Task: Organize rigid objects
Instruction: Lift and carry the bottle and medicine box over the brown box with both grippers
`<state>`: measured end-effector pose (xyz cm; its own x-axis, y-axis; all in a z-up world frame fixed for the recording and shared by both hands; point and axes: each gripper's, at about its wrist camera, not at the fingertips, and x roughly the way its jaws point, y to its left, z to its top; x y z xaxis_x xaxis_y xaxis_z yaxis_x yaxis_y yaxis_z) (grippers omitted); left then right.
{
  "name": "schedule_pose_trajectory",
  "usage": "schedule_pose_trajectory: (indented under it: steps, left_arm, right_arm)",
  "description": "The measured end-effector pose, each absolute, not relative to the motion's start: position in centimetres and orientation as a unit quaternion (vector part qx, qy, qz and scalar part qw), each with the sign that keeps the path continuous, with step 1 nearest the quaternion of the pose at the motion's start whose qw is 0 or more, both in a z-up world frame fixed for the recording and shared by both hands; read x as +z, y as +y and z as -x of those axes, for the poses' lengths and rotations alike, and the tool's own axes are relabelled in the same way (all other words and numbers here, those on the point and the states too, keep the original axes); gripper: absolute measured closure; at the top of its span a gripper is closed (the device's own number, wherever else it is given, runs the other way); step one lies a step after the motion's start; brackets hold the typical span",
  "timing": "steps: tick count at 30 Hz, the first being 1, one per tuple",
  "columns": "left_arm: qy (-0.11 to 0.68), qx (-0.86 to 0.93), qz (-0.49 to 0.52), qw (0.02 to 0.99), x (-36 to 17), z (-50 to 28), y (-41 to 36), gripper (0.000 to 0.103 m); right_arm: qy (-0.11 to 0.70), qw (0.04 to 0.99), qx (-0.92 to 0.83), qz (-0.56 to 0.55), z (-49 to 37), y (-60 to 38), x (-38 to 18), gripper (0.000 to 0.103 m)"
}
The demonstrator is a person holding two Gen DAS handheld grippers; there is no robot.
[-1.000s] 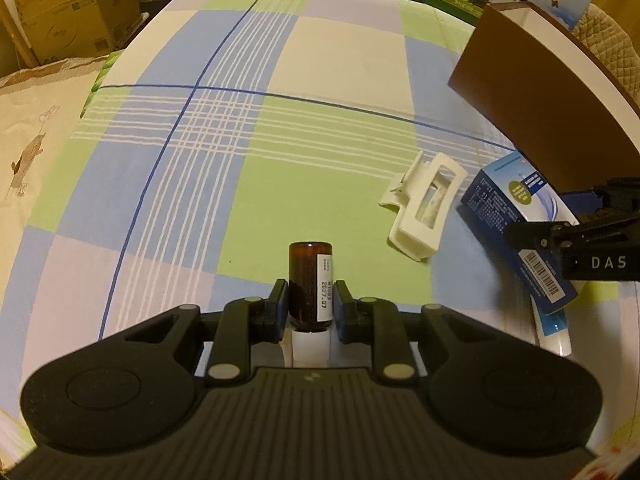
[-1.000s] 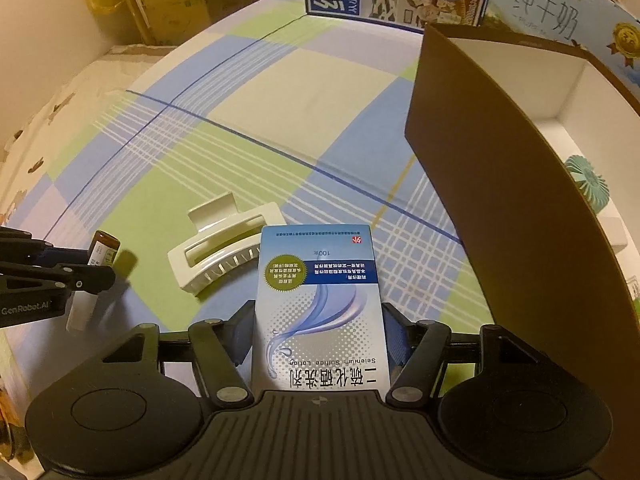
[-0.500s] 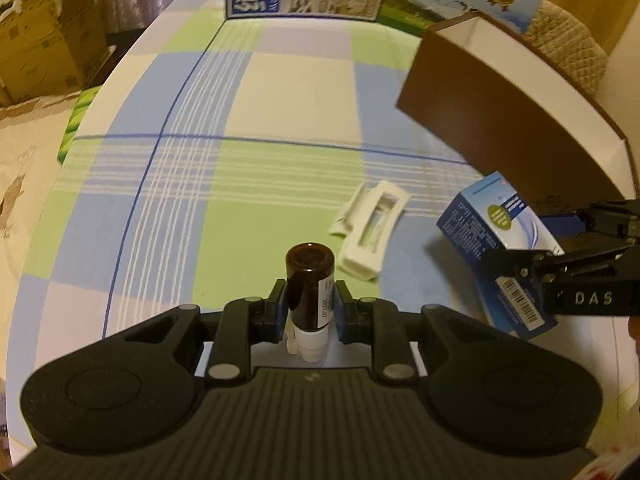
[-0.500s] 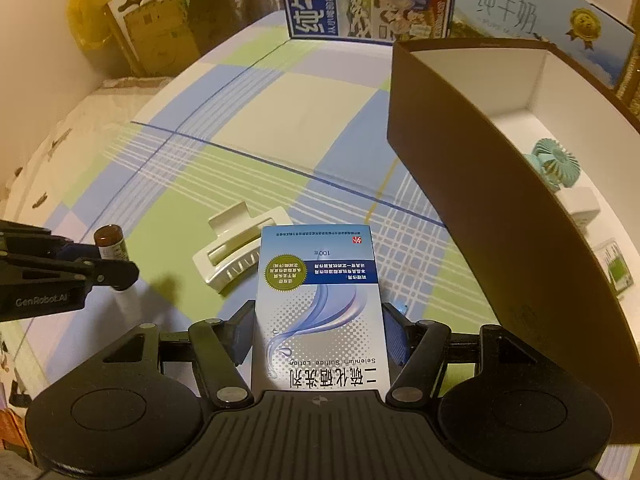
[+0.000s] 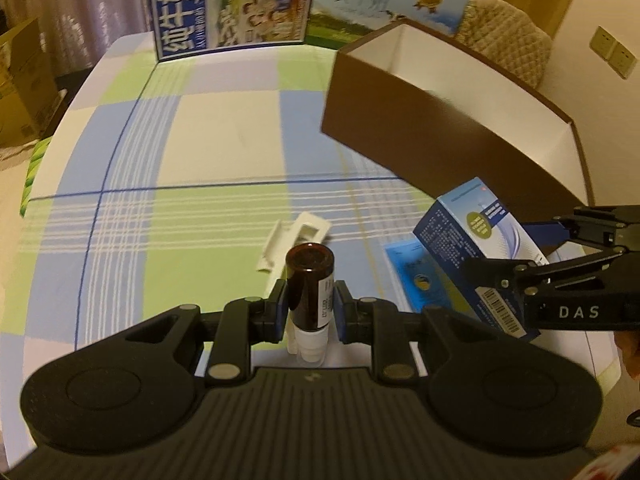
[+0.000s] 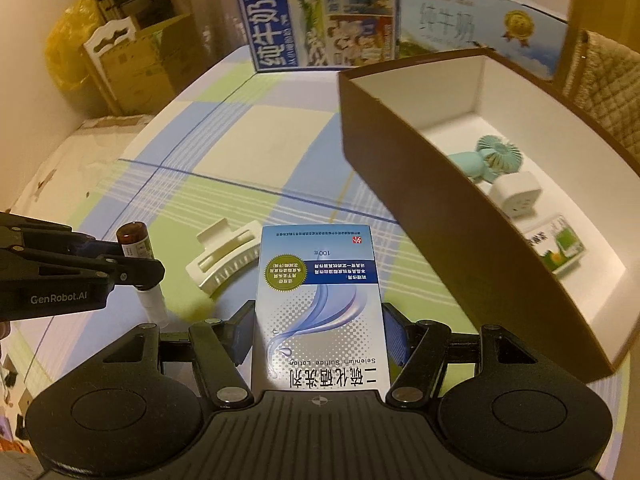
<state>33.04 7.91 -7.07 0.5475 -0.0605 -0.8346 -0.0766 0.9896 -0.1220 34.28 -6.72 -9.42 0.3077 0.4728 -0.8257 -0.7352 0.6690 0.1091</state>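
My left gripper (image 5: 309, 312) is shut on a small brown bottle (image 5: 309, 280) with a white cap, held above the checked tablecloth; the bottle also shows in the right wrist view (image 6: 136, 248). My right gripper (image 6: 320, 332) is shut on a blue-and-white lotion box (image 6: 320, 300), also seen in the left wrist view (image 5: 476, 248), held above the table left of the brown storage box (image 6: 420, 208). A white hair claw clip (image 6: 224, 260) lies on the cloth between the two grippers (image 5: 296, 240).
The brown box (image 5: 440, 136) holds a teal mini fan (image 6: 492, 156), a white plug adapter (image 6: 516, 196) and a small green carton (image 6: 560, 244). A flat blue packet (image 5: 416, 276) lies on the cloth under the lotion box. Two milk cartons (image 6: 324, 16) stand at the far edge.
Both grippers have risen off the table with their loads. The view now looks over the brown box's rim, and its contents have come into sight.
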Motion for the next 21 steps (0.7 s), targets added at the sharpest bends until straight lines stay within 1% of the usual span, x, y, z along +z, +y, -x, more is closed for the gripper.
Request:
schedule_pose_trajectory:
  steps: [11,21]
  left_arm:
    - [0.464,-0.032,0.051,0.884,-5.5,-34.8,5.9,0.084]
    - [0.429,-0.079,0.026,0.900,-1.8,-38.3,3.2,0.084]
  right_arm:
    - [0.439,0.811,0.363,0.133,-34.7,-8.5,-7.8,0.042]
    - [0.408,0.836,0.351,0.107,-36.6,-9.9,-4.3,0.042]
